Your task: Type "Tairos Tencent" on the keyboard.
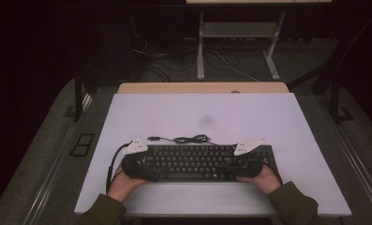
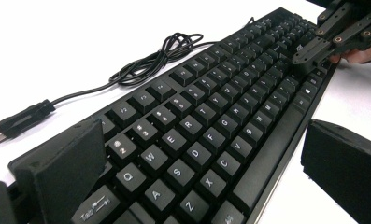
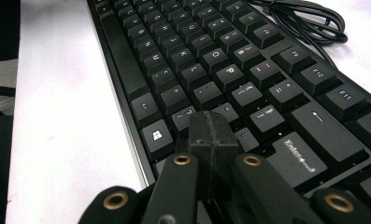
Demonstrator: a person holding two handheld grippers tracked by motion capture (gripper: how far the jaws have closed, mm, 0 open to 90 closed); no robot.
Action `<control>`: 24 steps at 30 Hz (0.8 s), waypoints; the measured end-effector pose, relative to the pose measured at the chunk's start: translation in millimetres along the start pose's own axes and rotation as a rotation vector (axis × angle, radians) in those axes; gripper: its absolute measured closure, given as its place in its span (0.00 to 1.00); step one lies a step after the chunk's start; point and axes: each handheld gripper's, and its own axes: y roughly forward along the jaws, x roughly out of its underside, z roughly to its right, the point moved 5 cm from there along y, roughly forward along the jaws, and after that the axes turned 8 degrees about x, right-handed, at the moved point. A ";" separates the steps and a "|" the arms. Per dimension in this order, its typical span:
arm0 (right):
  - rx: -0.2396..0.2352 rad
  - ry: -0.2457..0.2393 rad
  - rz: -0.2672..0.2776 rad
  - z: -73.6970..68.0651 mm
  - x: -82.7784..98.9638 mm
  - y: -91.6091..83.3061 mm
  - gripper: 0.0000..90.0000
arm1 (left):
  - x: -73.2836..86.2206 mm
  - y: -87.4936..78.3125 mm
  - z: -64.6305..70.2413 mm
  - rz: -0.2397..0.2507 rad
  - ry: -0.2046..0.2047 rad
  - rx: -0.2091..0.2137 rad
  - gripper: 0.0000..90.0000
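Observation:
A black keyboard lies near the front of the white tabletop, with its cable coiled behind it. My left gripper is at the keyboard's left end and open. In the left gripper view its jaws straddle the keyboard: one sits at the back left corner, the other stands a little off the front edge. My right gripper is shut with nothing in it. Its joined tip rests on or just above the keys near the Enter key. The left gripper view shows that right gripper farther off.
The USB plug of the cable lies on the table behind the keyboard's left end. Past the far table edge, the dark floor holds a desk frame and loose wires. The person's hands and olive sleeves come in from the bottom.

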 end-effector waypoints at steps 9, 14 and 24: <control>-0.002 0.005 -0.001 0.1 0.1 0.0 0.99 | -8.1 9.9 -0.1 0.002 -0.007 0.015 0.00; -0.003 0.006 0.000 0.2 0.1 0.0 0.99 | -13.5 15.4 0.4 0.003 0.001 0.019 0.00; 0.000 0.004 0.001 0.0 0.1 0.0 0.99 | -24.9 27.6 0.8 0.003 0.011 0.029 0.01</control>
